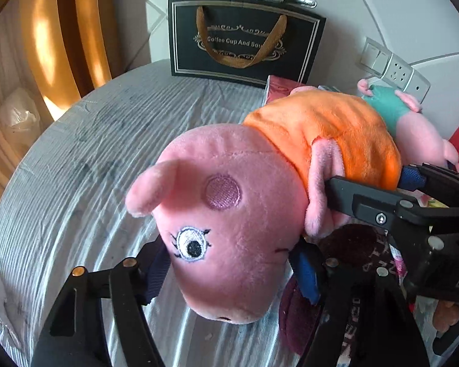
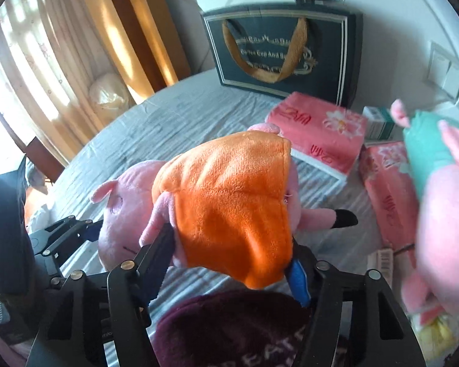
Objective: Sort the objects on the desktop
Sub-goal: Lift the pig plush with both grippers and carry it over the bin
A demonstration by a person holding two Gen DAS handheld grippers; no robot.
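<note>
- Pink pig plush in an orange dress (image 1: pixel 229 214) is held off the round table (image 1: pixel 76 153), gripped from both ends.
- Left gripper (image 1: pixel 229 263): clamped on the pig's head. Blue pads press in on either side of the snout, one at the eye side, one at the mouth side.
- Right gripper (image 2: pixel 229 260): clamped on the orange dress body. Left finger (image 2: pixel 156 253) sits against the pig's arm and dress edge, the blue pad on the other finger presses the dress from the right.
- In the left wrist view the right gripper's black finger comes in from the right and touches the pig's arm, just beside the dress.
- In the right wrist view the left gripper shows at the left edge, at the pig's head.
- Pig lies roughly level: head toward the left gripper, black-tipped leg (image 2: pixel 342 217) sticking out to the right.
- Second pig plush in a teal outfit (image 2: pixel 437 208) sits to the right, blurred, apart from the held one.
- Two pink tissue packs (image 2: pixel 318 131) lie on the table behind the pig, with a small green-white box (image 2: pixel 379 122) just beside them.
- Dark gift bag with gold handle (image 1: pixel 244 36) stands at the table's back edge against the wall.
- Maroon knit hat (image 2: pixel 229 330) lies below the right gripper, lettering partly legible.
- Wall switches and socket (image 1: pixel 391 67) sit at right, curtains (image 2: pixel 61 61) at left.
</note>
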